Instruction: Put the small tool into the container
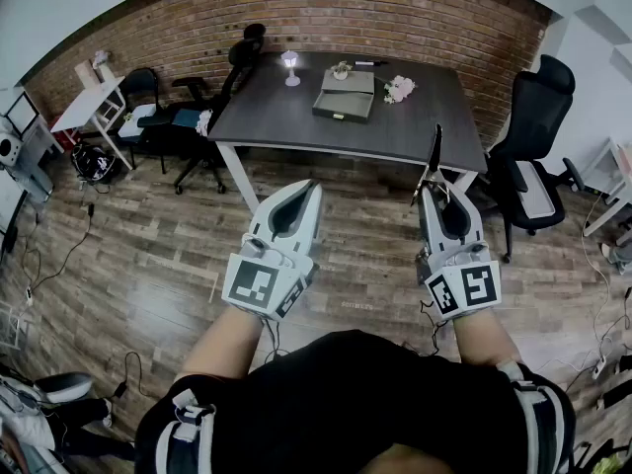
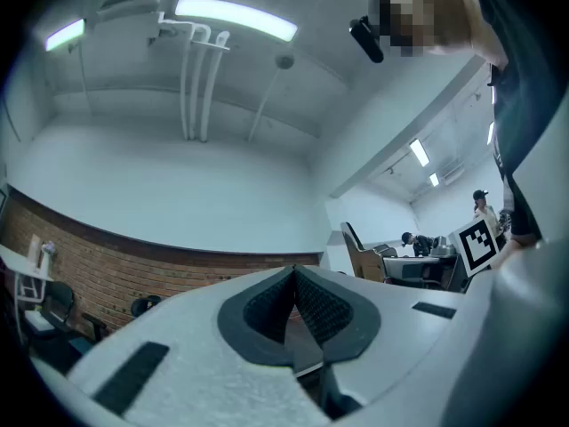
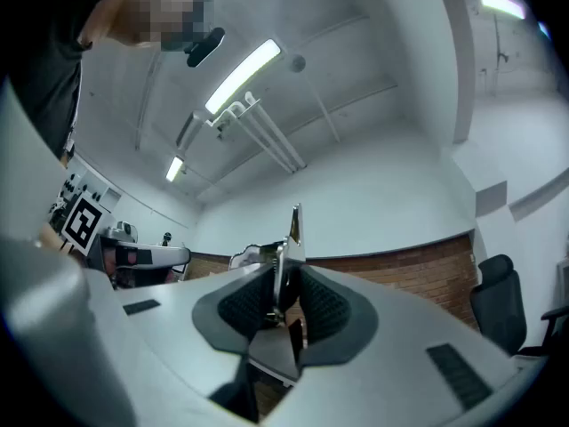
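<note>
Brick-walled room, dark table with grey container (office chairs around), left fingers together, right fingers round small tool.

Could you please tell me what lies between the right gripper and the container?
In the head view, only wooden floor and then the table, its dark near edge, separate the right gripper, shut on the small tool, from the container.
</note>
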Demonstrator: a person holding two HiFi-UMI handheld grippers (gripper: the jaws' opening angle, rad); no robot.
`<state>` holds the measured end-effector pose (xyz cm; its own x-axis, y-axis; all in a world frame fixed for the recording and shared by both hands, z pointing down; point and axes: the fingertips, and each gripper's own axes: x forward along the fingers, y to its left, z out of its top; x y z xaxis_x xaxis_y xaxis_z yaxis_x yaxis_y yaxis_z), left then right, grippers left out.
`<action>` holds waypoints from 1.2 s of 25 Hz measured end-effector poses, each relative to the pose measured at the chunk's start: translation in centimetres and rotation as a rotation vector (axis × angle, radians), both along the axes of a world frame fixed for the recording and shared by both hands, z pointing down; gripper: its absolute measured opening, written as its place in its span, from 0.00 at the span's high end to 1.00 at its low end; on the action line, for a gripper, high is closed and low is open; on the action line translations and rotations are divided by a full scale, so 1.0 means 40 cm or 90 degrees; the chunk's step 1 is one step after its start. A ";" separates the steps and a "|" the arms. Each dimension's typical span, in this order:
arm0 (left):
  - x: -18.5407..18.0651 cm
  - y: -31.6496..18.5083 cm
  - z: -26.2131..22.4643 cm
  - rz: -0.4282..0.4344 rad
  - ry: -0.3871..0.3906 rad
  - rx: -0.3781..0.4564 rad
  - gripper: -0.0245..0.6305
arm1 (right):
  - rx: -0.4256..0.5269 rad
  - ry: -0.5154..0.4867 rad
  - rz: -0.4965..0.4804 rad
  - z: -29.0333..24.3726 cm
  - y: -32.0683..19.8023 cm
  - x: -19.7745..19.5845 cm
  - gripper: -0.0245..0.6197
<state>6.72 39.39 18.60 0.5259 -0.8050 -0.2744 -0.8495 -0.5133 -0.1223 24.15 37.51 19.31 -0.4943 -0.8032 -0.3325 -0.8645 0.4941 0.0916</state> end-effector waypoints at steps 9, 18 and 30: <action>-0.016 -0.014 -0.002 -0.001 0.003 0.000 0.95 | -0.004 0.002 -0.004 -0.004 -0.016 -0.016 0.82; -0.050 -0.008 -0.001 -0.003 -0.001 0.000 0.95 | -0.011 -0.008 -0.012 -0.007 -0.009 -0.053 0.82; -0.102 0.015 0.014 0.010 -0.003 -0.005 0.95 | -0.026 -0.009 -0.003 0.008 0.018 -0.102 0.82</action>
<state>2.65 39.99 19.16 0.5396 -0.7986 -0.2665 -0.8408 -0.5273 -0.1222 20.06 38.21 19.63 -0.4934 -0.8139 -0.3067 -0.8635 0.5008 0.0601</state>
